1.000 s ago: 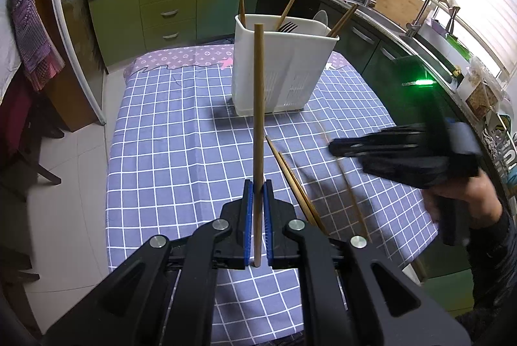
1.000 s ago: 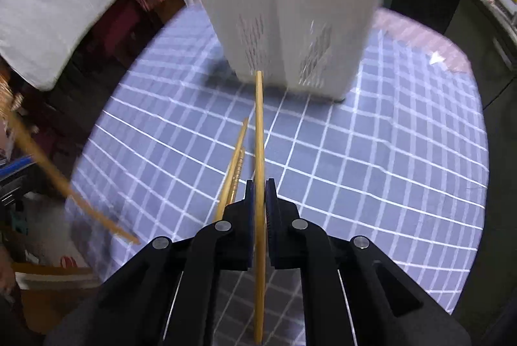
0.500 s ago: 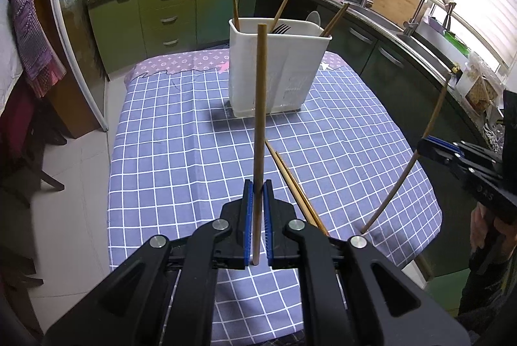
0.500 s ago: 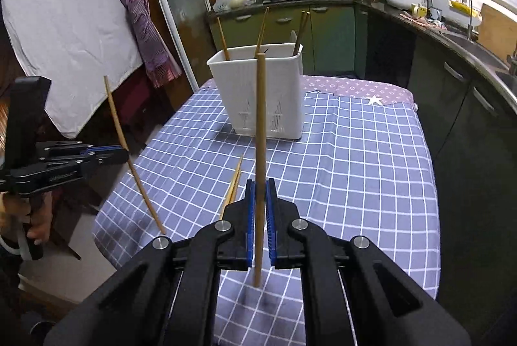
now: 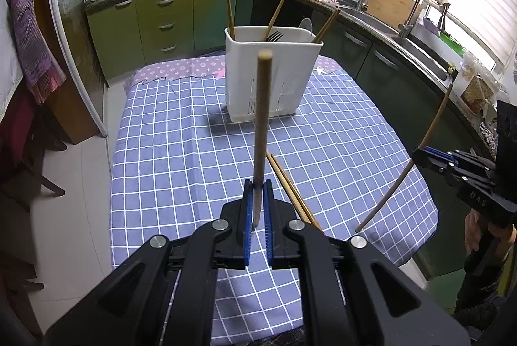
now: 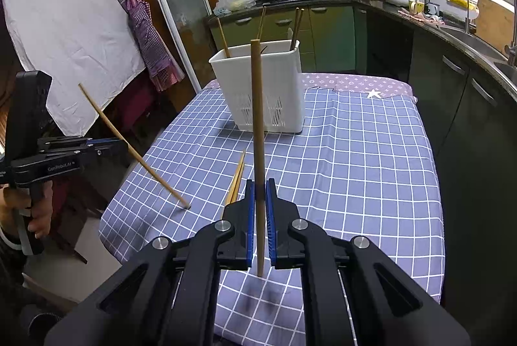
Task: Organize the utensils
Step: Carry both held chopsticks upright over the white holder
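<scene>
Left gripper [image 5: 257, 210] pinches a chopstick [image 5: 262, 132] between its blue pads – stick stands nearly upright, top end ahead of the fingers, lower end just below the pads. Right gripper [image 6: 259, 210] likewise clamped on a second chopstick [image 6: 257, 132], upright, tail poking out below the pads.

Caddy [image 5: 274, 81] – white, slotted – stands on the checked cloth [image 5: 181, 165] well ahead of both fingertips; several chopsticks and a fork [image 5: 274, 36] stick out of it. Two loose chopsticks [image 5: 287, 184] lie flat on the cloth, just right of the left fingers, just left of the right fingers in the right view.

Each gripper shows in the other's view off to the side, stick tilted, clear of the caddy. A hand [image 6: 35, 210] grips the left handle.
</scene>
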